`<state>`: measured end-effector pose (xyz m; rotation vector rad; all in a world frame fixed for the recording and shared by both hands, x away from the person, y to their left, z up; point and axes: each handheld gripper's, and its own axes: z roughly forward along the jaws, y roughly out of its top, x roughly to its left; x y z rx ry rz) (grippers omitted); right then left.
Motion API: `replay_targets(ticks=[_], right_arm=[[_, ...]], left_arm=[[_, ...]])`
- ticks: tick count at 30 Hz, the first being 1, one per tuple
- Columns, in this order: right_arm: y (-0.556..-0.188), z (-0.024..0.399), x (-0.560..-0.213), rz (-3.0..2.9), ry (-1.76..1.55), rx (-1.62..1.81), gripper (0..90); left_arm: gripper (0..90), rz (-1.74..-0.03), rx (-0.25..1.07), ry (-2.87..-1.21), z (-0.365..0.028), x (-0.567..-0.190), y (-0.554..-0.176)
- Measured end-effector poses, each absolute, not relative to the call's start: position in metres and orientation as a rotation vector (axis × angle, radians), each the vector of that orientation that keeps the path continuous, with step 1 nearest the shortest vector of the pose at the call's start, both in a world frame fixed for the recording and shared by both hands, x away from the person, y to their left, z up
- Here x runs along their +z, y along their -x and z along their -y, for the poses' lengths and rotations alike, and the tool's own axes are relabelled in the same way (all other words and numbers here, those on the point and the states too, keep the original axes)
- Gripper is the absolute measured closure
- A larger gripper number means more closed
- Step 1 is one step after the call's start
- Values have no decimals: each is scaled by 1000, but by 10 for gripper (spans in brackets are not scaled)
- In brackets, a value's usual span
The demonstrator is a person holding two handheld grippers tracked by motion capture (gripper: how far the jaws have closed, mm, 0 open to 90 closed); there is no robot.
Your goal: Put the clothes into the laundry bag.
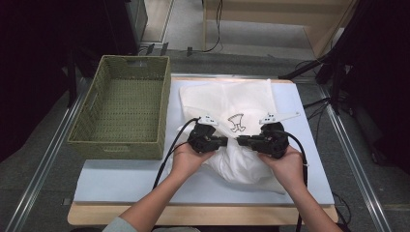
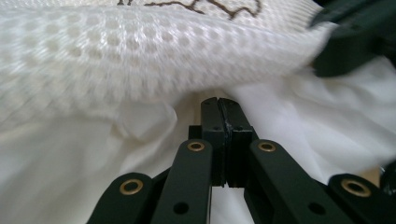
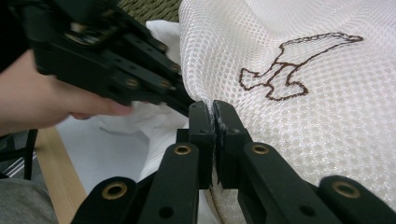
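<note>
White mesh laundry bag (image 1: 227, 104) is seen lying on the light blue mat (image 1: 121, 176) over the tabletop (image 1: 87, 215), near middle, brown stitched figure (image 1: 236, 123) facing up. Near end of the bag is bunched with plain white cloth (image 1: 237, 164) between the two grippers.

Left gripper (image 1: 227, 141) is held in the left hand (image 1: 186, 157), fingers (image 2: 212, 126) pressed together; in the left gripper view the tips sit at the fold under the mesh. Whether cloth is pinched cannot be told.

Right gripper (image 1: 240, 141) is held in the right hand (image 1: 287, 164), fingers (image 3: 229, 130) together at the mesh edge; grip on fabric cannot be told. The two grippers point at each other, tips nearly meeting.

Green woven basket (image 1: 159, 108) stands just left of the bag, touching the mat's left part.
</note>
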<state>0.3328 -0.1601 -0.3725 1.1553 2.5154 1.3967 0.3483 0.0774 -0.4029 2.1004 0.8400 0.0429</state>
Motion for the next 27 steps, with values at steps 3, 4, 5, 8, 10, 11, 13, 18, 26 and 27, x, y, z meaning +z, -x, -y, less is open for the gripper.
replay_targets(ticks=[3,4,5,8,10,11,13,18,26,27], right_arm=[[-333,160,-373,-2516,-1160,1398,883],[-334,160,-373,-2519,-1160,1398,883],[-334,160,-373,-2517,-1160,1397,883],[-334,161,-373,-2518,-1161,1399,882],[-334,161,-373,-2521,-1162,1398,882],[-334,161,-373,-2520,-1162,1397,882],[-334,161,-373,-2520,-1159,1397,882],[-334,160,-373,-2520,-1161,1394,882],[-334,160,-373,-2523,-1161,1390,882],[-334,160,-373,-2525,-1163,1390,882]], left_arm=[[900,-845,38,-2097,-90,-397,-342],[900,-844,38,-2094,-95,-396,-339],[900,-847,49,-2101,-100,-395,-337],[900,-870,58,-2106,-117,-396,-329],[900,-886,57,-2109,-129,-399,-325],[900,-893,61,-2117,-134,-401,-322],[900,-918,61,-2124,-145,-405,-317],[900,-944,75,-2146,-163,-413,-305],[548,-970,-8,-2081,-185,-420,-293],[497,-944,-27,-2084,-186,-420,-293]])
